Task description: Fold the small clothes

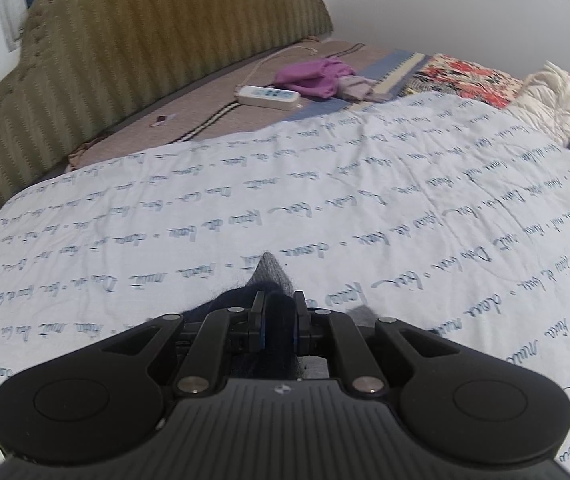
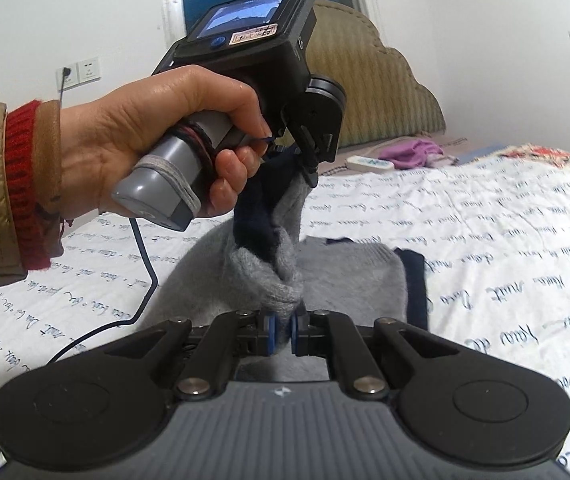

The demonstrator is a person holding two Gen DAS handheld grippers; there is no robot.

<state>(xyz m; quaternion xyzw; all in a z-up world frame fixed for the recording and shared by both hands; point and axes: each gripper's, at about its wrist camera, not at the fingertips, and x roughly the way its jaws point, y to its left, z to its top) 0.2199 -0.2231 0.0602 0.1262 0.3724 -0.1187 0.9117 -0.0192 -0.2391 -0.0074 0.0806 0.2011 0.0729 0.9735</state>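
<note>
Grey sweater [image 2: 349,276] cloth is held by both tools at once. It is a small grey knit with dark blue trim. Most of it is spread flat on the bed [image 2: 505,232], on a white cover with blue writing.

The right gripper [image 2: 281,334] is seen low, close to the bed. Its fingers [image 2: 271,334] are squeezed nearly together, and a bunched grey bit of the sweater is pinched between the blue pads.

The left gripper [image 2: 311,160] is seen higher up, held in the left hand [image 2: 157,136]. From its own camera, the left gripper [image 1: 278,326] is closed on a thick fold of dark blue and grey cloth, with a grey tip poking out past the fingers [image 1: 259,320].

A twisted strip of the sweater is stretched from the low right fingers up to the high left fingers. So the long way of the held strip is seen going up and away from the right gripper, and the flat body is seen lying past it on the bed. The left gripper is the one farther from the bed.

Farther off, near the green headboard [image 1: 145,40], a white remote [image 1: 268,97] and a purple cloth [image 1: 313,76] are seen. They are well apart from the sweater.

It is judged that the fold is only partly done. For the next move, the lifted part would need to be carried over the flat body and laid down.
</note>
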